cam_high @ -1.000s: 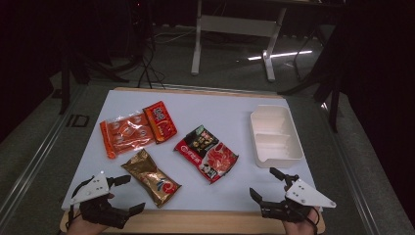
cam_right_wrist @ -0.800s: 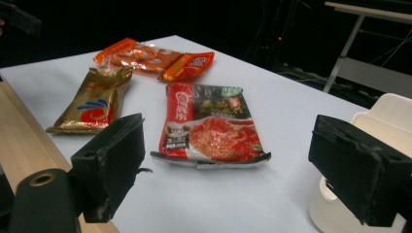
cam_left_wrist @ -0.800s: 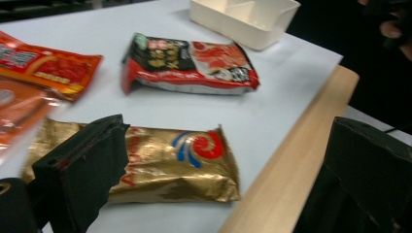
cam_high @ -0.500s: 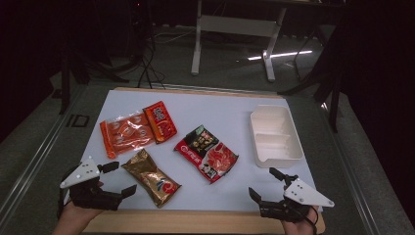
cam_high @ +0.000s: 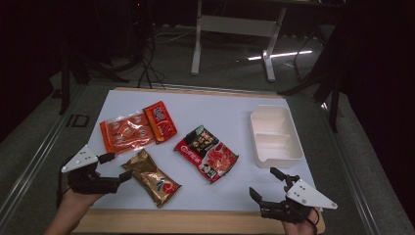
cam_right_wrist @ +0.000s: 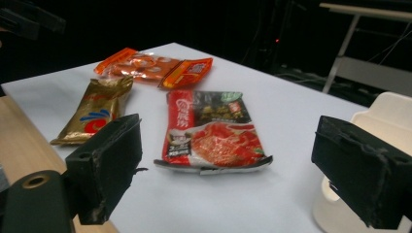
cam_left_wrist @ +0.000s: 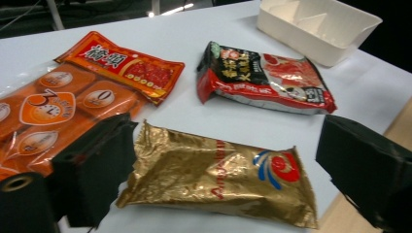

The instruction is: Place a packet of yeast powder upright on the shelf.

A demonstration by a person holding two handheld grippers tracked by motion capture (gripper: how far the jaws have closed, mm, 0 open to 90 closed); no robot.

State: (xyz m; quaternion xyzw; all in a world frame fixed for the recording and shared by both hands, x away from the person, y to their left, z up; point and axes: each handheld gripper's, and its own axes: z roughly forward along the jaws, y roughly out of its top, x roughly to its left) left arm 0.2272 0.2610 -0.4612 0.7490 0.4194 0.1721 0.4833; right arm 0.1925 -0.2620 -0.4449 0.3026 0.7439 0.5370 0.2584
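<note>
A gold snack packet (cam_high: 151, 177) (cam_left_wrist: 218, 177) lies at the front left of the white sheet (cam_high: 220, 107). My left gripper (cam_high: 118, 166) (cam_left_wrist: 226, 145) sits at its left end with wide jaws that have just been closing a little. The packet's end lies between them, and the pads do not press on it. A red and black noodle packet (cam_high: 208, 152) (cam_right_wrist: 211, 131) lies in the middle. My right gripper (cam_high: 264, 182) (cam_right_wrist: 228, 145) rests open at the front right edge, holding nothing.
Two orange packets lie at the back left, a large clear-fronted one (cam_high: 126, 131) and a smaller red one (cam_high: 160, 121). A white divided tray (cam_high: 274, 139) (cam_right_wrist: 384, 116) stands at the right. A wooden board rim (cam_high: 195, 223) runs along the front.
My left gripper has moved left and away from the front edge, up to the gold packet's left end. My right gripper has stayed put.
</note>
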